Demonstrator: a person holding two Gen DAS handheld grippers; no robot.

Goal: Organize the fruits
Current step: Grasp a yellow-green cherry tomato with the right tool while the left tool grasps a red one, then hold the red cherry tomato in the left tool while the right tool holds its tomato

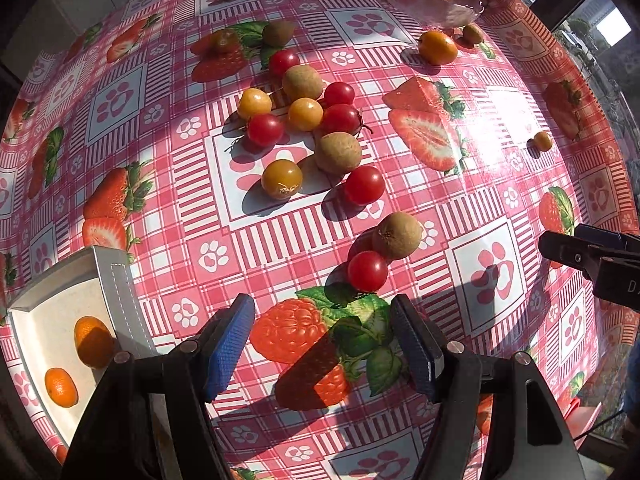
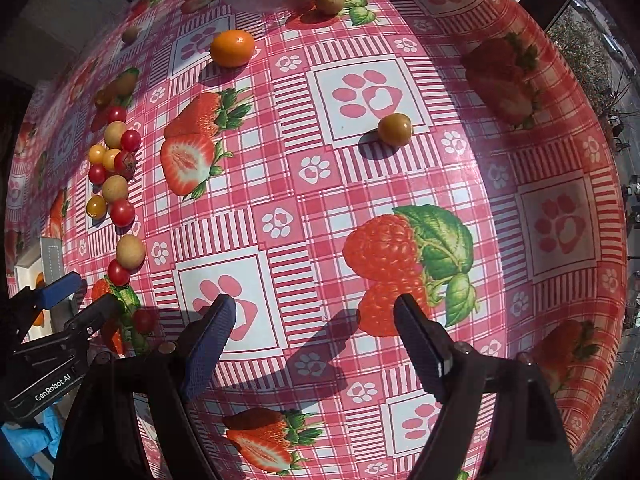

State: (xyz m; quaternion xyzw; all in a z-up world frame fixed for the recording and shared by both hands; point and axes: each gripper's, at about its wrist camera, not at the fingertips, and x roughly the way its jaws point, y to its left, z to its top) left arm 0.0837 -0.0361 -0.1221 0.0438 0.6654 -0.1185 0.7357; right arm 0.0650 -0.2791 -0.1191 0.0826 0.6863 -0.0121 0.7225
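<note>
Loose fruits lie on a pink strawberry-print tablecloth (image 1: 488, 184): red cherry tomatoes, yellow tomatoes and brown longans in a cluster (image 1: 308, 120). The nearest red tomato (image 1: 367, 271) and a longan (image 1: 397, 235) sit just beyond my left gripper (image 1: 323, 342), which is open and empty above the cloth. My right gripper (image 2: 316, 334) is open and empty; a yellow tomato (image 2: 395, 129) lies well ahead of it. A kumquat (image 2: 232, 48) lies near a glass bowl (image 1: 434, 0) holding orange fruits. A white tray (image 1: 48, 320) at the left holds two kumquats.
The right gripper's tip (image 1: 576, 258) shows at the left wrist view's right edge; the left gripper (image 2: 68, 308) shows at the right wrist view's left edge. A longan (image 2: 329, 1) sits by the bowl. The table's edge runs along the right, by a window.
</note>
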